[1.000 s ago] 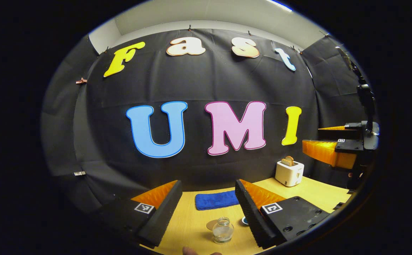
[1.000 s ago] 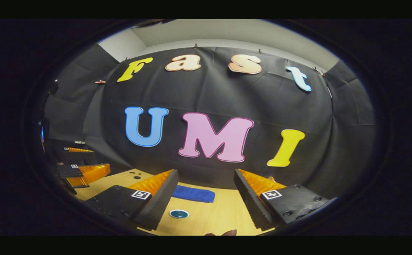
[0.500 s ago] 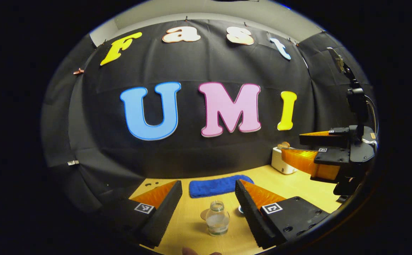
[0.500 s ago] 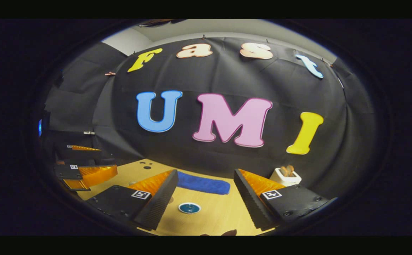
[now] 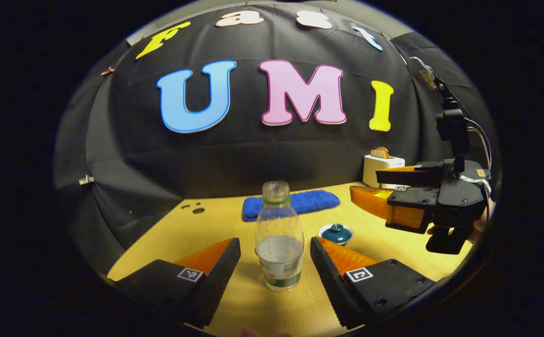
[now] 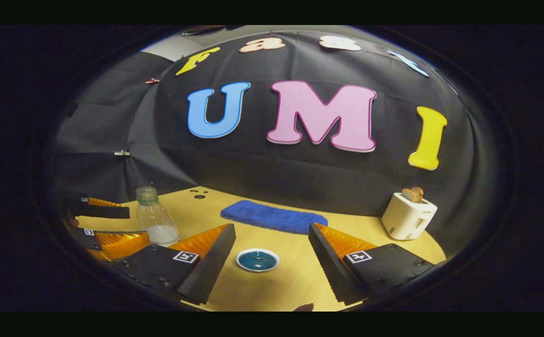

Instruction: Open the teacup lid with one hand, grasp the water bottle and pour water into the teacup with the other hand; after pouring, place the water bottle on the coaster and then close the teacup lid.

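Pale wood desk fronts the black cloth wall, with a blue towel and a white toaster at its far side. Left tongs gape wide and empty, a finger on either side of the water bottle without touching it, likely lined up to grasp it for pouring. Standing upright, the bottle has its long axis vertical and its neck pointing up. Right tongs are equally wide and empty, aimed at the lidded teacup between and beyond the fingers, probably to lift the lid. I can't pick out a coaster.
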`<action>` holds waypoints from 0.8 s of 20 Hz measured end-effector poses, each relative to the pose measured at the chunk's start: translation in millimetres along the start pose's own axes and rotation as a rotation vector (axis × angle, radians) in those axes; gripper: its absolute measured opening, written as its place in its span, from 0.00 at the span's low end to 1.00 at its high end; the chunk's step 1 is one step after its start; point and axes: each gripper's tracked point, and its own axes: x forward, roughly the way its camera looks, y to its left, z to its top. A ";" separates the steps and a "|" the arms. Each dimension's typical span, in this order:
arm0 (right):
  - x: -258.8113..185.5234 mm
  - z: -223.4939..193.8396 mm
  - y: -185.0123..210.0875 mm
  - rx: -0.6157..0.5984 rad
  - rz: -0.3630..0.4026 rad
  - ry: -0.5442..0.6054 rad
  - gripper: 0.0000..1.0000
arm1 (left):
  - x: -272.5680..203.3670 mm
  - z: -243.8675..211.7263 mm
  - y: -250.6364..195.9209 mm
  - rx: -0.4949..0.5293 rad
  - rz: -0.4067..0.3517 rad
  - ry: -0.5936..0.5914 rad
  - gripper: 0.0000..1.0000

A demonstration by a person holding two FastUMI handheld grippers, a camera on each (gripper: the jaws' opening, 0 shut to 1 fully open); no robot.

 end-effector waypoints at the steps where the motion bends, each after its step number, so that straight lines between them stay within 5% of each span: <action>1: 8.0 -11.8 0.3 0.009 0.004 0.008 0.98 | 5.7 -12.6 -1.1 -0.004 0.001 0.002 0.95; 5: 33.9 -48.3 5.5 0.024 0.031 0.049 0.97 | 28.6 -41.3 -4.0 0.010 -0.009 0.006 0.95; 10: 56.7 -74.7 8.8 0.032 0.058 0.109 0.71 | 45.9 -44.3 -10.1 0.008 -0.030 -0.010 0.95; 15: 63.2 -92.3 17.9 0.028 0.088 0.160 0.69 | 56.2 -48.6 -14.4 0.004 -0.033 -0.011 0.95; 16: 65.5 -91.7 19.5 0.040 0.095 0.155 0.50 | 57.5 -48.0 -14.6 0.001 -0.033 -0.009 0.95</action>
